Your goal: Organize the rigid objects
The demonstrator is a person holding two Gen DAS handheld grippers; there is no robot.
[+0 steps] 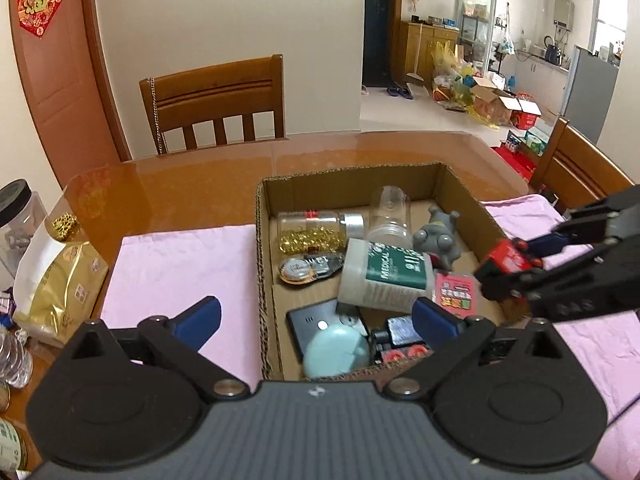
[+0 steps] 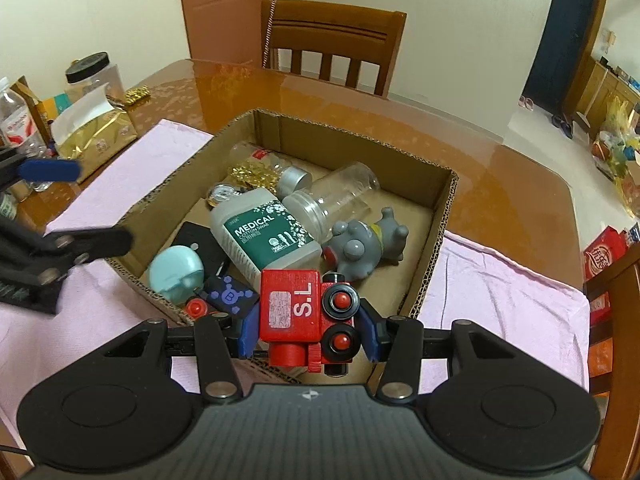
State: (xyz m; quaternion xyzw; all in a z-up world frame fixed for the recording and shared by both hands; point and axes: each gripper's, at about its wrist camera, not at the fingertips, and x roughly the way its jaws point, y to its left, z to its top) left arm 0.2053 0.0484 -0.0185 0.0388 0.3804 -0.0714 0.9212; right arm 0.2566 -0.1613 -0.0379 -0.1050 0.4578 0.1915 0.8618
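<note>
Right gripper [image 2: 308, 330] fingers pinching a red wooden toy train [image 2: 296, 312] above the near edge of an open cardboard box [image 2: 444, 208] on the bench, left gripper [image 1: 316, 320] fingers spread wide, nothing between them

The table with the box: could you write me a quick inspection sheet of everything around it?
Surface: glossy wooden table with pink cloths either side of a cardboard box.
Job's things: red toy train over the box's near edge; inside lie a cotton swab tub, clear jar, jar of gold pieces, grey toy, teal case.
Clutter: gold bag, black-lidded jar, water bottle.
Grippers: left gripper open, empty; right gripper shut on the train.
Cables: nothing seen.
Surroundings: wooden chairs, door, kitchen beyond.
</note>
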